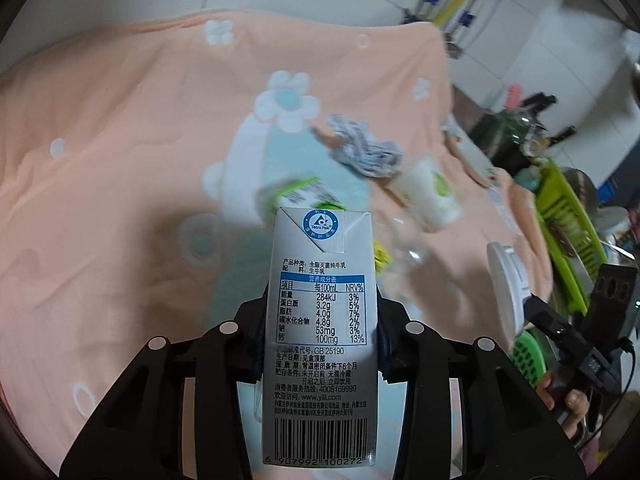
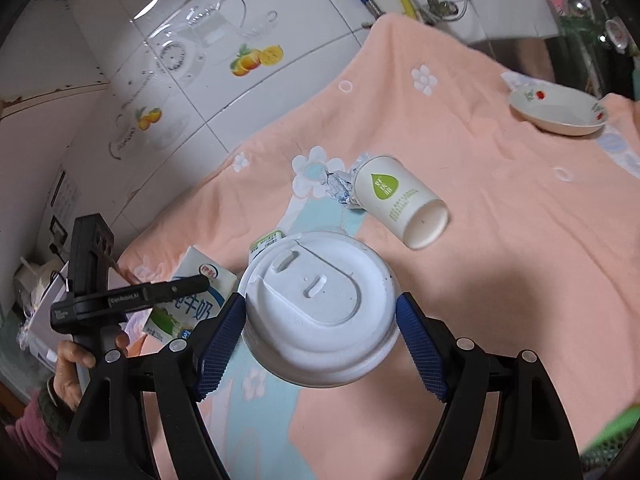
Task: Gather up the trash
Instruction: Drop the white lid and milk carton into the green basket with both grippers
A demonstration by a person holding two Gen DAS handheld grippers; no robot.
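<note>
My left gripper [image 1: 320, 344] is shut on a white milk carton [image 1: 320, 320], held upright above the peach cloth; the carton also shows in the right wrist view [image 2: 196, 300]. My right gripper [image 2: 320, 320] is shut on a white lidded cup [image 2: 320, 308], which shows at the right of the left wrist view [image 1: 506, 292]. A paper cup [image 2: 400, 200] with a green drop logo lies on its side on the cloth. Crumpled paper [image 1: 364, 148] lies behind it. A small green and white carton [image 1: 300, 196] lies beyond the held carton, and a clear plastic bottle [image 1: 408, 248] is partly hidden.
The peach flowered cloth [image 2: 500, 280] covers the table. A white bowl [image 2: 558, 110] sits at the far right. A green basket [image 1: 568, 236] and kitchen clutter stand past the right edge. A tiled wall [image 2: 200, 60] is behind.
</note>
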